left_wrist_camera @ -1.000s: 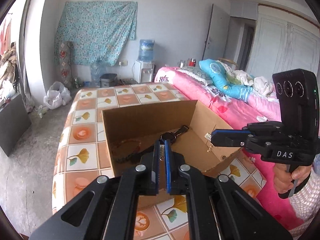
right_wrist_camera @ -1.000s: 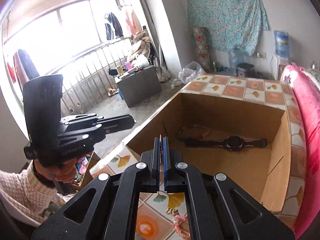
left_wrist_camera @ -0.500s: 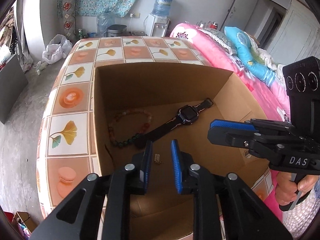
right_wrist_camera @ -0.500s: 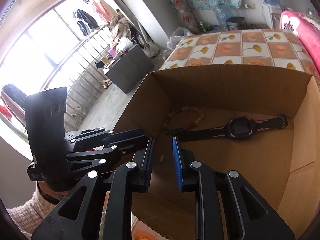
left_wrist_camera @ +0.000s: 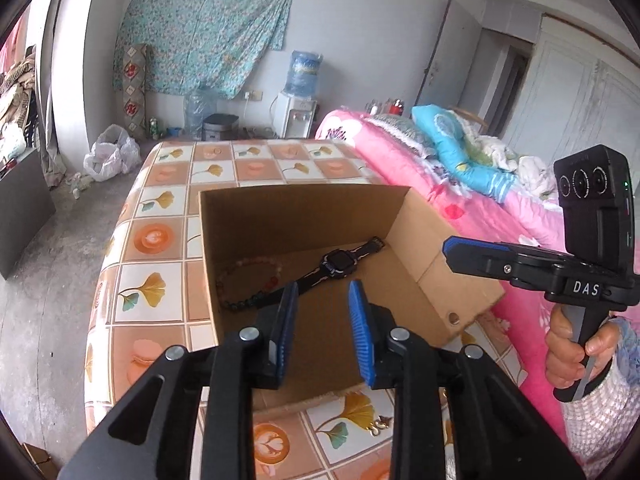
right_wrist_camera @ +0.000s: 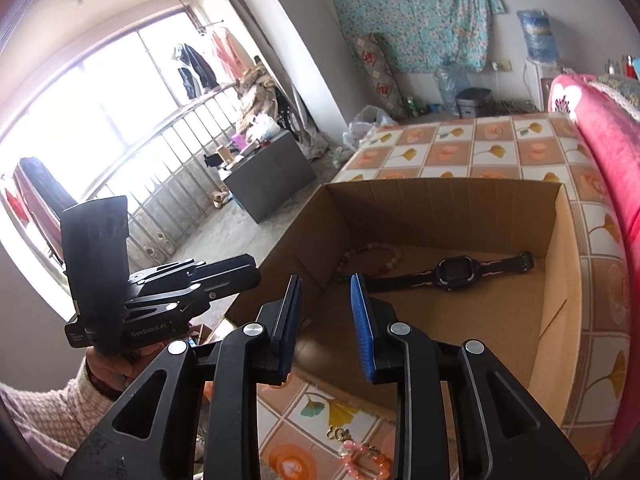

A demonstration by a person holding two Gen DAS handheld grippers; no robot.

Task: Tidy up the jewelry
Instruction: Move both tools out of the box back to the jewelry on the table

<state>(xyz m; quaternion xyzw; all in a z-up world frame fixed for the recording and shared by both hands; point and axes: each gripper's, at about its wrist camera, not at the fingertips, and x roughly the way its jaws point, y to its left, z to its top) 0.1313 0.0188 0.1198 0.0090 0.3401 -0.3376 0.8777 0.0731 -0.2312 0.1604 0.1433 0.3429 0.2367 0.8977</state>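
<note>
An open cardboard box point(left_wrist_camera: 304, 204) point(right_wrist_camera: 440, 192) stands on the tiled table. Inside lie a black watch point(left_wrist_camera: 336, 261) point(right_wrist_camera: 456, 270) and a bead bracelet point(left_wrist_camera: 248, 284) point(right_wrist_camera: 372, 256). My left gripper point(left_wrist_camera: 322, 300) is open and empty above the box's near side; it also shows in the right wrist view point(right_wrist_camera: 224, 276). My right gripper point(right_wrist_camera: 326, 296) is open and empty above the box's near edge; it also shows in the left wrist view point(left_wrist_camera: 472, 250). A pink bead bracelet point(right_wrist_camera: 364, 460) and a small gold piece point(right_wrist_camera: 338, 434) point(left_wrist_camera: 378, 426) lie on the table in front of the box.
The table has an orange and white tile-pattern cover point(left_wrist_camera: 160, 240). A pink bed point(left_wrist_camera: 460, 200) runs along its right side. A dark cabinet point(right_wrist_camera: 268, 172) and a balcony railing point(right_wrist_camera: 160, 184) are to the left. A water dispenser point(left_wrist_camera: 298, 100) stands by the far wall.
Both grippers were shut on small pieces one second ago, opened over the box, and are now wide open and empty. Both have drawn back and tilted up from the box.
</note>
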